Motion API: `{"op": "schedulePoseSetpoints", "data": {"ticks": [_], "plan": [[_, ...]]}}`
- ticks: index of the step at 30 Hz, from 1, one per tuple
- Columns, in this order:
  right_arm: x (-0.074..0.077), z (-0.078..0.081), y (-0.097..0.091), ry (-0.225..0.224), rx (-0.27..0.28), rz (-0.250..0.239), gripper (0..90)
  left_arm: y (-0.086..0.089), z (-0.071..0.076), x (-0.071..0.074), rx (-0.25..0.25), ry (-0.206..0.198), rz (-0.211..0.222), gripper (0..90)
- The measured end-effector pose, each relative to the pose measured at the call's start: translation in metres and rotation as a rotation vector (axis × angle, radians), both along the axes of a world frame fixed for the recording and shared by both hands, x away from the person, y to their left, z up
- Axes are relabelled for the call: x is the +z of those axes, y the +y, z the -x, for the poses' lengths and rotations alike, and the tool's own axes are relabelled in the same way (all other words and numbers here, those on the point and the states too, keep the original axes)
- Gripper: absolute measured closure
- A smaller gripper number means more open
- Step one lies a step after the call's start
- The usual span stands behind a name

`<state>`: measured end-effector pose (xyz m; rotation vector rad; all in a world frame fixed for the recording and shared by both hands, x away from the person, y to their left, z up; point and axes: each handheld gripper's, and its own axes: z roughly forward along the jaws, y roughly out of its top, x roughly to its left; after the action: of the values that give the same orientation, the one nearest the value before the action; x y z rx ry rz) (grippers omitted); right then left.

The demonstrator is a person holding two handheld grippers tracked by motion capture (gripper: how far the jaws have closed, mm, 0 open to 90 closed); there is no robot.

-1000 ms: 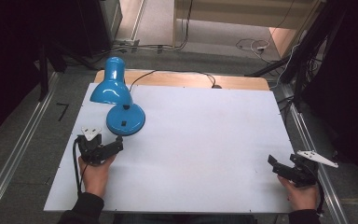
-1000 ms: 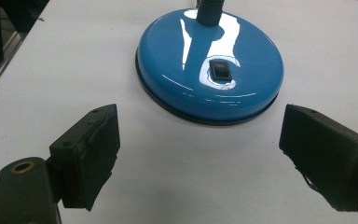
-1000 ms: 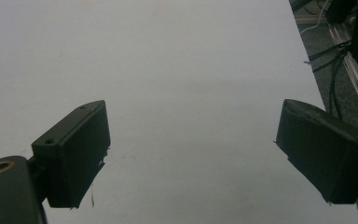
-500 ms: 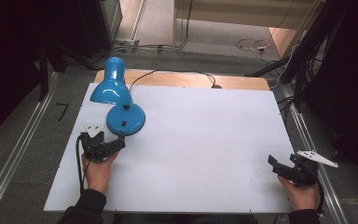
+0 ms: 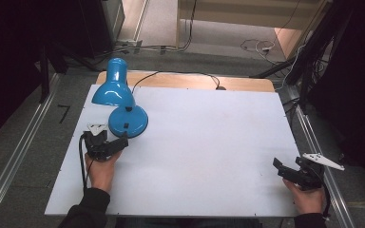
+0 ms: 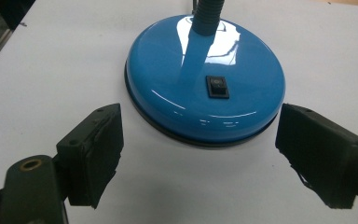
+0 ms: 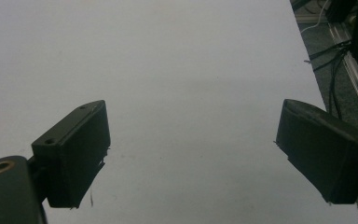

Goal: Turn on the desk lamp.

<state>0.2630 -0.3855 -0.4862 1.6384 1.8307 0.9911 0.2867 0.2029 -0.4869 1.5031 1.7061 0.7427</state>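
In our left claw's view the lamp's point(image 6: 205, 77) neck is cut off at the top. Our left claw point(image 6: 198, 158) is spread wide, the lamp base just past it at 12 o'clock on the table point(image 5: 209, 142). Our right claw point(image 7: 193, 154) is spread wide too, holding nothing.

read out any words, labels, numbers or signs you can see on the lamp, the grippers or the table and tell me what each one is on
There is no text that can be read.
Rocker switch on the blue lamp base: a faint mark on it, too small and blurred to read.
Left gripper, right gripper and the white table: no lettering visible.
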Motion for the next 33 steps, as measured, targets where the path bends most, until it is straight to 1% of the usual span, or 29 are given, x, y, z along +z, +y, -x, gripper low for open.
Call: {"op": "schedulePoseSetpoints", "data": {"ticks": [9, 13, 23, 31, 33], "plan": [[0.000, 0.000, 0.000, 0.006, 0.002, 0.001, 8.3, 0.001, -0.006, -0.003, 0.007, 0.005, 0.004, 17.3], [-0.001, -0.001, 0.000, 0.011, 0.002, 0.002, 8.3, 0.002, -0.008, -0.004, 0.008, -0.001, 0.009, 18.3], [-0.001, -0.001, 0.000, 0.008, 0.003, 0.004, 8.3, 0.003, -0.013, -0.005, 0.016, 0.001, 0.005, 19.6], [-0.001, -0.001, 0.000, 0.009, 0.005, 0.005, 8.3, 0.002, -0.019, -0.005, 0.014, 0.002, 0.000, 22.2], [-0.001, -0.001, 0.000, 0.011, 0.005, 0.008, 8.3, 0.002, -0.021, -0.006, 0.013, -0.004, 0.002, 23.0]]}}
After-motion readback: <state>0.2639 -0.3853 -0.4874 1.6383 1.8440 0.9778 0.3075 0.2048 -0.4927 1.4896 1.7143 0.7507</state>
